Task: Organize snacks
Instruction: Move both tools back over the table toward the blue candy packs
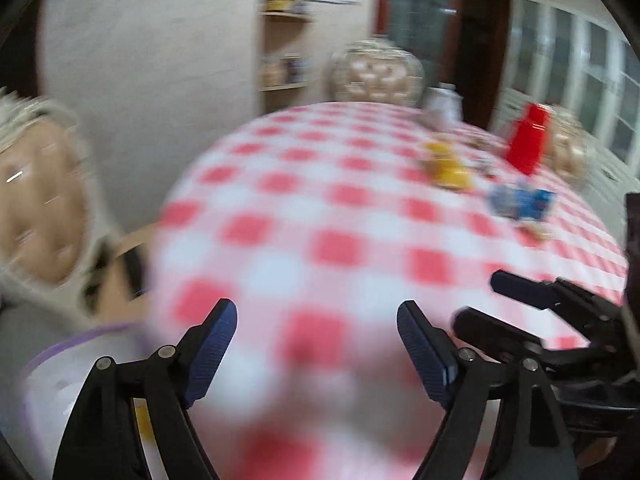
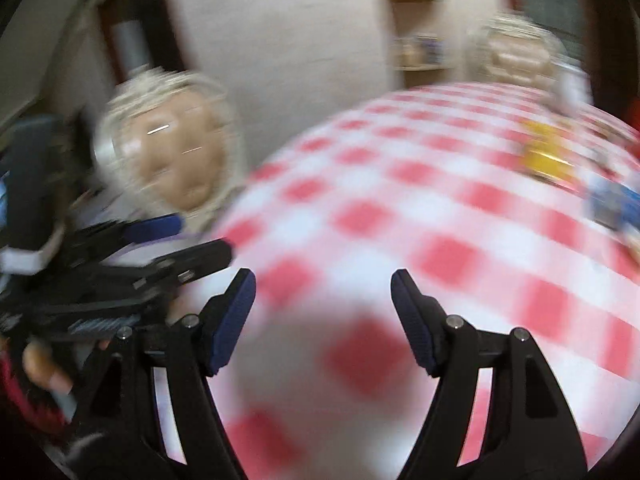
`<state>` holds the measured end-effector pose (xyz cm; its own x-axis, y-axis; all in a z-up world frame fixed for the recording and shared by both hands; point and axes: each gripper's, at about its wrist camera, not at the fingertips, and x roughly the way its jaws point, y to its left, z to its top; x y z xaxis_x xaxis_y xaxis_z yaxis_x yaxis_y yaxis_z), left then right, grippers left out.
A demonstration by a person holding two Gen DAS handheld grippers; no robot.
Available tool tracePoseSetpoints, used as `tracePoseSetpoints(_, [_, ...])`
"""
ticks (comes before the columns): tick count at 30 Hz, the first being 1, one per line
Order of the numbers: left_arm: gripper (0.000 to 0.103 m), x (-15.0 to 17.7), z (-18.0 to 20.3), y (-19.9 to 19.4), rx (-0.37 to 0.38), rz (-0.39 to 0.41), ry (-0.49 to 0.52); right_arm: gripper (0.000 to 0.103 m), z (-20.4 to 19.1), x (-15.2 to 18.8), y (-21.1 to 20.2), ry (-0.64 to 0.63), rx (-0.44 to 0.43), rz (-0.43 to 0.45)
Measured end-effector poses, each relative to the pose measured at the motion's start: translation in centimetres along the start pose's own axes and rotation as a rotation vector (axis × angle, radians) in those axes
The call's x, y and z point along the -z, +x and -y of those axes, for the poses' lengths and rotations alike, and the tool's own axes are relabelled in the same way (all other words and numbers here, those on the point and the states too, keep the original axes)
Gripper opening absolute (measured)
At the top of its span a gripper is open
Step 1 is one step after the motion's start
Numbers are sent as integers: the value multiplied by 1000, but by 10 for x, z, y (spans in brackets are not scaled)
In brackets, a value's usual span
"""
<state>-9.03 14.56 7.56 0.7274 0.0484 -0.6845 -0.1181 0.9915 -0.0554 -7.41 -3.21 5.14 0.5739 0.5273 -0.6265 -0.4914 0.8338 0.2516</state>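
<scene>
The snacks are sitting out on the far right side of the round table with the red-and-white checked cloth (image 1: 320,208). There's a small yellow packet (image 1: 446,166) and, just in front of it, a blue wrapped snack (image 1: 520,200), both lying loose on the cloth. Everything is smeared by blur, so I can't read any labels.

Containers: a big round clear glass jar (image 1: 376,72) is standing at the back edge of the table, and it's looking full of pale pinkish-beige pieces, can't tell what exactly. A second clear jar (image 1: 568,144) with beige stuff inside is sitting at the right, just behind a red plastic cup (image 1: 528,140). A small white container (image 1: 442,108) is standing near the big jar. Off the left edge of the table a third glass jar of tan contents (image 2: 172,148) is showing up, tilted and blurry.

The left gripper (image 1: 316,344) is hovering over the near part of the cloth with its blue-padded tongs spread apart, nothing between them. The right gripper (image 2: 324,316) is doing the same, tongs apart and gripping nothing. Each gripper is poking into the edge of the other's view, so they're close side by side.

Behind the table, wooden shelves (image 1: 284,56) are holding a few blurry items.
</scene>
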Motion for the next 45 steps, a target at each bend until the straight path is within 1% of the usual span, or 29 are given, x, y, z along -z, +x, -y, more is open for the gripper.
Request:
tracePoseSetpoints(1, [83,-10,22,14,24,1,12,74,21,0,-7,44,56,9])
tracePoseSetpoints(2, [84,-18,41,25,58,-11,15,74,50,0,-14,102,145,19])
tracePoseSetpoints(3, [84,-26,56,36,90,-27,14,74,74,-3,-20,154,215,29])
tracePoseSetpoints(4, [84,-35,75,50,120,-41,8,74,97,-4,-27,207,262,39])
tracePoseSetpoints(6, [84,-47,106,70,145,-44,13,74,138,0,-48,281,332,60])
tracePoseSetpoints(7, [84,-51,120,79,153,-41,17,74,164,4,-60,336,385,72])
tracePoseSetpoints(8, [84,-58,139,92,171,-42,20,74,176,5,-64,363,402,77])
tracePoseSetpoints(10, [84,-64,161,109,203,-53,10,74,216,14,-82,445,454,91])
tracePoseSetpoints(12, [84,-72,179,131,243,-69,-28,74,245,22,-90,507,490,92])
tracePoseSetpoints(15, [84,-80,201,164,286,-122,-83,74,269,24,-89,557,510,73])
tracePoseSetpoints(17, [84,-84,209,176,308,-128,-114,74,272,22,-82,537,498,51])
tracePoseSetpoints(19, [84,-88,216,186,324,-129,-136,76,267,13,-73,460,472,40])
tracePoseSetpoints(20, [84,-90,217,190,345,-123,-132,81,262,13,-71,430,465,35])
tracePoseSetpoints(21, [84,-90,218,191,348,-111,-120,87,258,8,-63,383,451,23])
tracePoseSetpoints(22, [84,-89,218,193,343,-96,-100,88,254,1,-53,319,425,0])
tracePoseSetpoints(23, [84,-88,216,194,344,-94,-93,89,252,0,-46,288,409,-19])
tracePoseSetpoints(24, [84,-88,213,196,354,-103,-101,89,249,-6,-34,240,377,-59])
tracePoseSetpoints(26, [84,-89,201,199,385,-114,-163,90,245,-12,-17,187,362,-115])
tracePoseSetpoints(28, [84,-88,191,203,389,-123,-226,90,243,-17,-4,142,390,-147])
tracePoseSetpoints(31, [84,-89,185,211,401,-153,-278,90,248,-27,12,110,436,-171])
tracePoseSetpoints(32, [84,-88,183,211,406,-151,-292,90,252,-31,17,113,441,-176])
tracePoseSetpoints(35, [84,-88,180,212,414,-151,-305,90,272,-45,34,149,421,-197])
tracePoseSetpoints(38, [84,-87,178,212,421,-150,-313,91,276,-54,42,135,425,-210])
tracePoseSetpoints(40, [84,-87,179,212,419,-150,-311,87,271,-51,39,116,423,-203])
tracePoseSetpoints(41, [84,-87,179,212,418,-150,-310,80,269,-50,38,105,422,-199])
tracePoseSetpoints(44, [85,-88,180,212,413,-150,-299,50,257,-45,24,71,416,-151])
tracePoseSetpoints(45, [85,-88,180,213,415,-151,-298,42,255,-45,21,70,414,-140])
